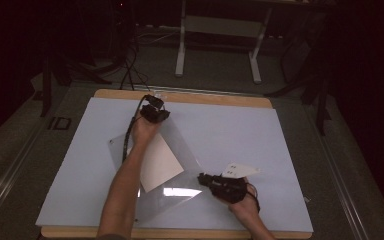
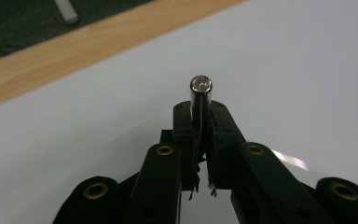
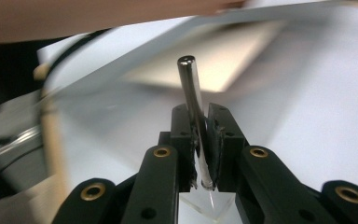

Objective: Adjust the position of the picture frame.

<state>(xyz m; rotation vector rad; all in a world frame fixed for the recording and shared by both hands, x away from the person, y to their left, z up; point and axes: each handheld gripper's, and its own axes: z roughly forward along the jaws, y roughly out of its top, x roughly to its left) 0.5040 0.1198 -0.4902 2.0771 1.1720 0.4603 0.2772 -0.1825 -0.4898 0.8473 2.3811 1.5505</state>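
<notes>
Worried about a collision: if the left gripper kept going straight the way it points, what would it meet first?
The left gripper, shut on a short metal rod, faces bare pale-blue table cover, then the light wooden table edge. The way looks free up to there, though depth is hard to judge.

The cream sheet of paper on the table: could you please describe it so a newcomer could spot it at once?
Start from the pale blue mat covering the wooden table. Near its middle lies a clear plastic sleeve, between the left gripper and the right gripper. The cream sheet sits within its outline, opaque and warm-toned where sleeve and mat are glossy or bluish.
</notes>
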